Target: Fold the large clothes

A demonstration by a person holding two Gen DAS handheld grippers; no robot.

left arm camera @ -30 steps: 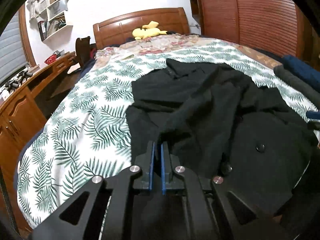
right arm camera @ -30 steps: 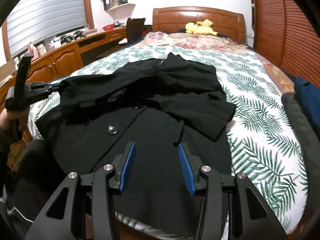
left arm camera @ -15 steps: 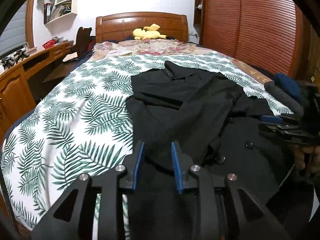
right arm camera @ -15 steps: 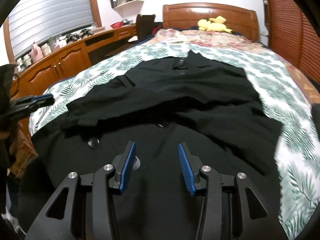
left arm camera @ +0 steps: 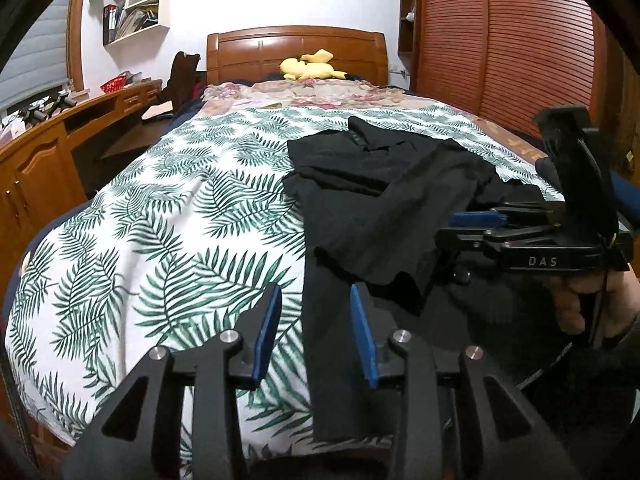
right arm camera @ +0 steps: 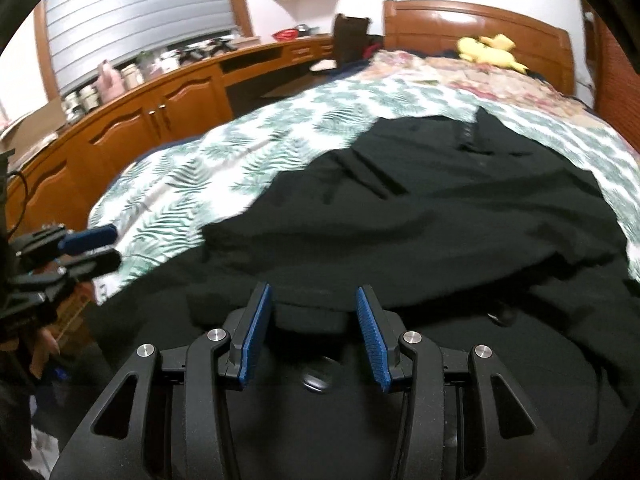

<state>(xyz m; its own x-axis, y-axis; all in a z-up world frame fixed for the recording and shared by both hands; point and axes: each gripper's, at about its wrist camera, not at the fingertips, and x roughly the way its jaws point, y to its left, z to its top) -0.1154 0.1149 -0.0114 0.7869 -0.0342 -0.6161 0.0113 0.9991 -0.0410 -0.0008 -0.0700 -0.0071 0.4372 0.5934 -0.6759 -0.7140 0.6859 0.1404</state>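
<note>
A large black buttoned coat [left arm camera: 380, 208] lies spread on the bed, one sleeve folded across its body. My left gripper [left arm camera: 316, 316] hovers over the coat's left front edge; its jaws are opening and the blue pads [left arm camera: 266, 328] press on nothing. In the right wrist view my right gripper [right arm camera: 314, 322] stands open low over the coat [right arm camera: 400, 220], with a button [right arm camera: 316, 380] beneath it and no cloth pinched. Each gripper shows in the other's view: the right gripper [left arm camera: 468, 226] in a person's hand [left arm camera: 580, 304], the left gripper [right arm camera: 92, 246] at the bed's corner.
The bed has a white cover with green palm leaves [left arm camera: 160, 220], a wooden headboard and a yellow plush toy [left arm camera: 308, 68]. A wooden desk with cupboards [right arm camera: 152, 120] runs along the left side. Slatted wardrobe doors [left arm camera: 500, 40] and dark clothes [left arm camera: 624, 192] are on the right.
My left gripper was shut on the black sleeve; it has let go, opened and drawn back to the coat's left edge. The right gripper, still open, swept left across the coat.
</note>
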